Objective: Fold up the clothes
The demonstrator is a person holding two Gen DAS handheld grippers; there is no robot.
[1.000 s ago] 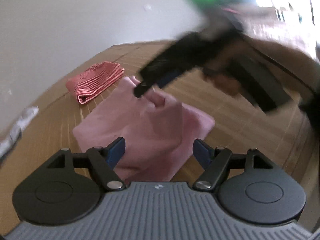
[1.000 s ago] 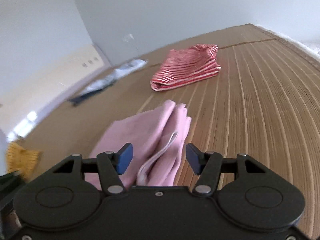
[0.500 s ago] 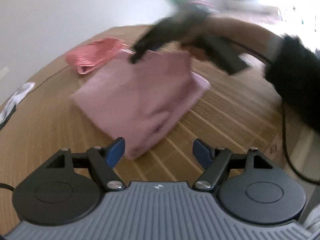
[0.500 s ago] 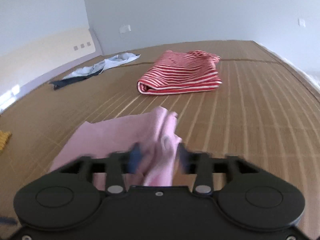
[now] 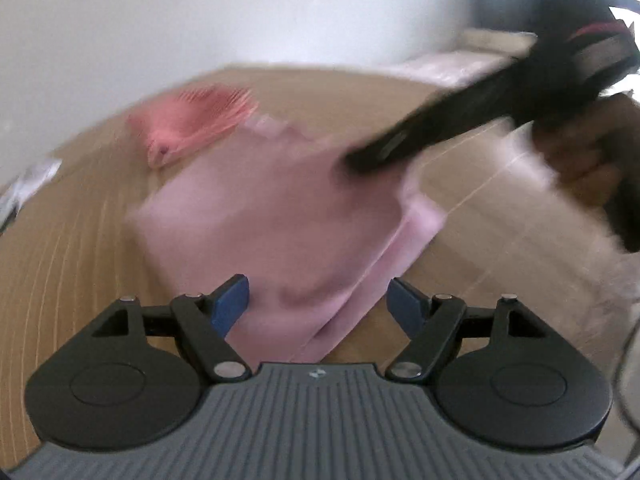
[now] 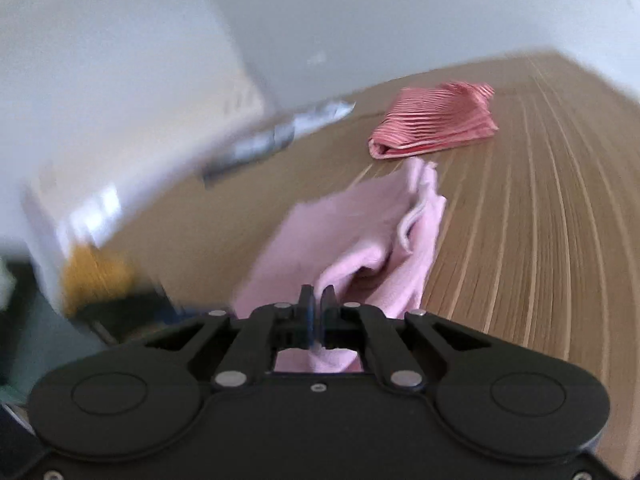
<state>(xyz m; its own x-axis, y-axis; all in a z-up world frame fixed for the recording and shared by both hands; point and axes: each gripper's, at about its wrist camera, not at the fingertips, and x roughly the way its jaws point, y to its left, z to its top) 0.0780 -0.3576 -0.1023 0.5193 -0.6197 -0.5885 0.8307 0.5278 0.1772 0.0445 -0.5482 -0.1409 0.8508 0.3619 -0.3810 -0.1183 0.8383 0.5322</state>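
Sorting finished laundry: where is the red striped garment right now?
The red striped garment lies folded on the mat, just beyond the pink garment; right wrist view upper right, left wrist view upper left.

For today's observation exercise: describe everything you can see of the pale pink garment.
The pale pink garment, soft plain fabric that looks like cotton, lies folded into several layers on the ribbed tan mat, with a stitched hem edge showing. The right gripper is shut on its near edge, bunching it there. The left gripper stands open at the opposite corner. The folded red-and-white striped garment lies beyond it.

Bright, soft daylight with glare at the left view's upper right; heavy motion blur, fisheye-curved edges.
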